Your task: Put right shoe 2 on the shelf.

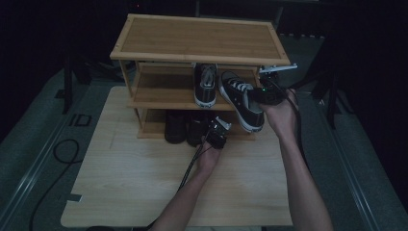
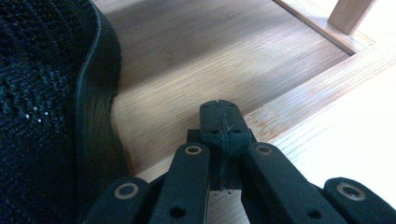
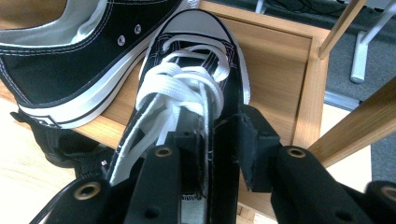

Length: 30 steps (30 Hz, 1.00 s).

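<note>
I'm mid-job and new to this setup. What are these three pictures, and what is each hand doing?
A person holds a pair of tongs in each hand. The high view looks down on a wooden table that bears a shoe rack. The other two views look along each tool. The middle shelf holds a left sneaker and a right sneaker, with dark shoes below. The left tongs are shut on nothing, beside a dark shoe. The right tongs stand open astride the right sneaker's side wall.

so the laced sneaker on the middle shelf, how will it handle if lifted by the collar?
The laced sneaker looks soft: its canvas collar will probably fold between the right gripper jaws. Its heel overhangs the rack shelf, so a nudge might tip it off. The rubber sole likely grips the wood.
</note>
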Each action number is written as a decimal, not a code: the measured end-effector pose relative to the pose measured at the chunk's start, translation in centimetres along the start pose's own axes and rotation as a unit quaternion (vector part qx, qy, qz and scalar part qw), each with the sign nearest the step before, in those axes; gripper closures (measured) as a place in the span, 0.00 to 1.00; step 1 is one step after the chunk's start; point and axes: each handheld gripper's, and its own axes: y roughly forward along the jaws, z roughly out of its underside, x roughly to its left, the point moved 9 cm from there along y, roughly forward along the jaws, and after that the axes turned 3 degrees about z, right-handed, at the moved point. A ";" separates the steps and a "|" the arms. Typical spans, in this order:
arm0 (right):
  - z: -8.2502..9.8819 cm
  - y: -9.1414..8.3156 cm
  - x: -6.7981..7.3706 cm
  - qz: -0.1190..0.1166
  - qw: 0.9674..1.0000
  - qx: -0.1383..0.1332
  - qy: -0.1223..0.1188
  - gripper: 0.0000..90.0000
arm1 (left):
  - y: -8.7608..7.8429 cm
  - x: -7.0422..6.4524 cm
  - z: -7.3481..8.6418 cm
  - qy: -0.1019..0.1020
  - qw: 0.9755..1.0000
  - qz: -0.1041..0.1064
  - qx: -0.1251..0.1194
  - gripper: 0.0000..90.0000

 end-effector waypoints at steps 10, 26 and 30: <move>0.0 -0.6 -0.3 0.002 1.000 -0.008 -0.007 0.68 | 0.0 0.0 0.0 0.000 1.000 0.000 0.000 1.00; 0.0 -2.5 -0.6 -0.014 0.999 -0.031 -0.016 0.65 | 0.0 0.0 0.0 0.002 1.000 -0.001 0.001 1.00; -0.1 -2.9 -0.7 -0.014 0.999 -0.039 -0.015 0.76 | 0.0 0.0 0.0 0.002 1.000 -0.001 0.001 1.00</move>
